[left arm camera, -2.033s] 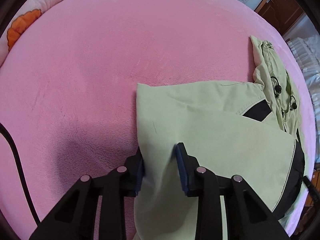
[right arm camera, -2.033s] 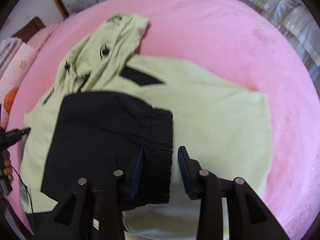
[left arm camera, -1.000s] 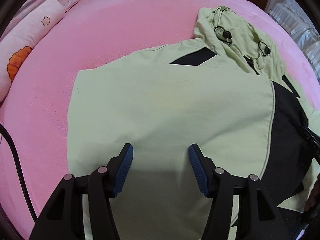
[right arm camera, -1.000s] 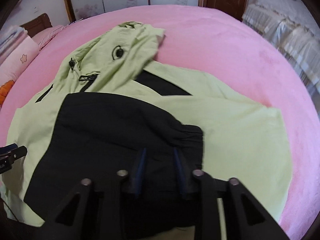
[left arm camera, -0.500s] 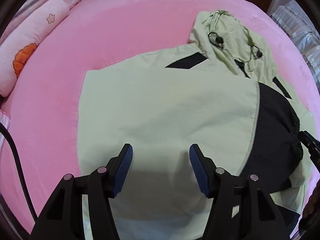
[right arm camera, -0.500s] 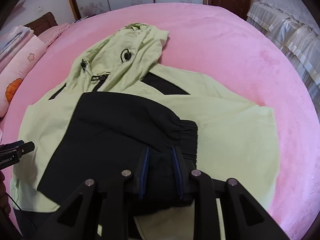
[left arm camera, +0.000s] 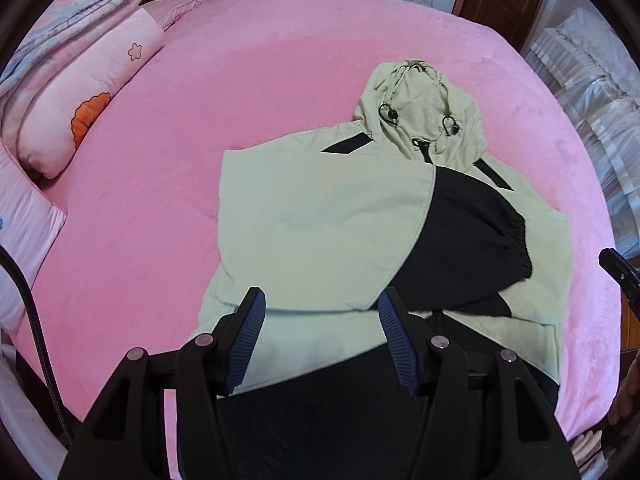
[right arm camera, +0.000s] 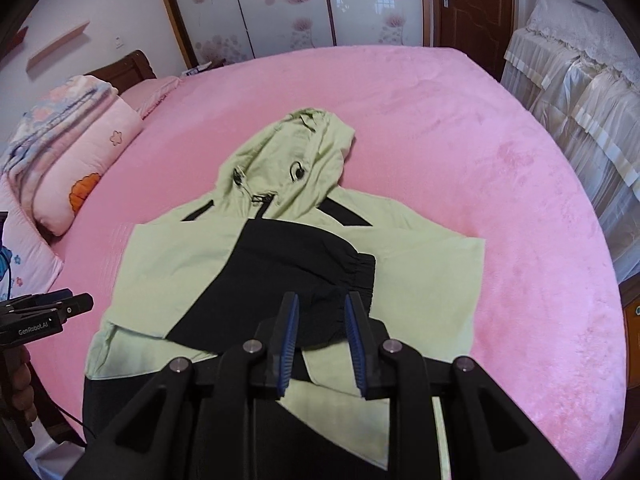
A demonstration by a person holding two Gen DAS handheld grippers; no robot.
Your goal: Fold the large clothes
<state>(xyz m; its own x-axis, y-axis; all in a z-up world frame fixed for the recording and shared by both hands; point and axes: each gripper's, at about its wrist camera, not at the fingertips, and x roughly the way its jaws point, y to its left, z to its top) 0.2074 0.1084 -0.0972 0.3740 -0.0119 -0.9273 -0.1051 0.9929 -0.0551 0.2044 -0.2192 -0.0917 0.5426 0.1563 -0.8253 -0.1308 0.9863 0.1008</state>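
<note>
Only your right wrist view shows the wardrobe doors [right arm camera: 280, 4]. Both hand-held grippers, left [left arm camera: 320, 332] and right [right arm camera: 320, 334], hover spread and empty above the jacket [left arm camera: 320, 216], the right one's jaws having just been opening

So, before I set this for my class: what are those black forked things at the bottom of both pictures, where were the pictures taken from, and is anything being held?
Each fork is a hand-held gripper: two fingers with blue ribbed pads. A person carries one in each hand, and a wide-angle camera on each looks along its fingers. One picture comes from the left gripper, the other from the right gripper. Both look down on a pink bed where a green and black jacket lies flat, sleeves folded in, hood at the far end. Pillows lie on the bed's left. Neither gripper holds anything; the right jaws have just been opening, with nothing between them.
</note>
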